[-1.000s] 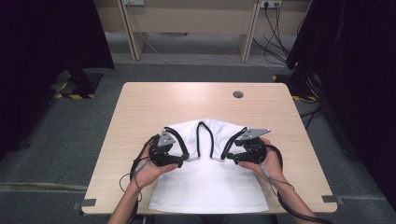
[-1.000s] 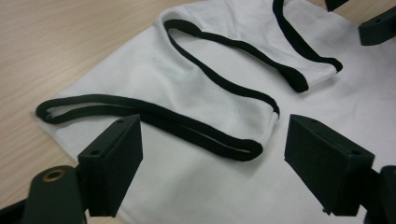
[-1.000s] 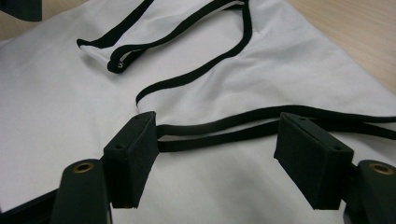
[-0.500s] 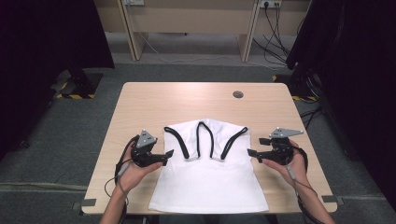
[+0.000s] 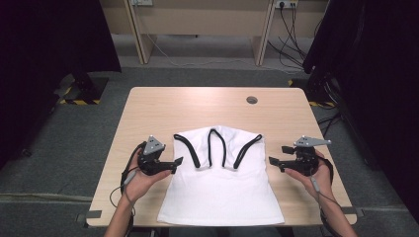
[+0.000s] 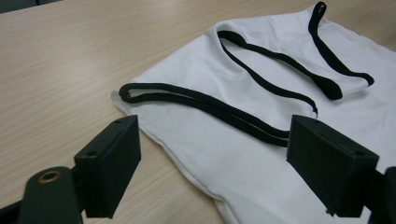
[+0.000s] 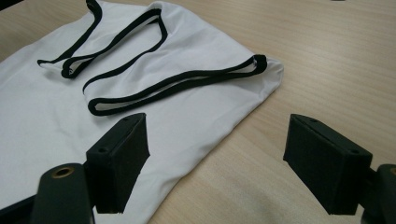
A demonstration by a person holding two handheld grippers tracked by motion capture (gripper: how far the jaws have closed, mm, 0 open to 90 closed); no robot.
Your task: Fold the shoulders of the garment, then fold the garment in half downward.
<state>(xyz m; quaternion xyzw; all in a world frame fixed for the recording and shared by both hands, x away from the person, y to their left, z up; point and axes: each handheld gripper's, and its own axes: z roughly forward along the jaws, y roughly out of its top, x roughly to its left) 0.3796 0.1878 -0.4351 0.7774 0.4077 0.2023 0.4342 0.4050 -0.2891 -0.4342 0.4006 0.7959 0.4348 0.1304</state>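
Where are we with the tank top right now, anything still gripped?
Done: the white tank top lies spread flat on the table, black-edged straps on top. In hand: nothing; the left gripper and right gripper sit open beside its edges. Left: probably any folding, since no fold shows yet.

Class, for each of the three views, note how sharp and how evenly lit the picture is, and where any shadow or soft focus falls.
High view: even overhead light on the wooden table, dark curtained edges, white tank top nearly blown out. Left gripper view: black strap trim crisp, near jaws slightly soft, faint shadow under the fabric edge. Right gripper view: the same, with wood grain blurring at the bottom.
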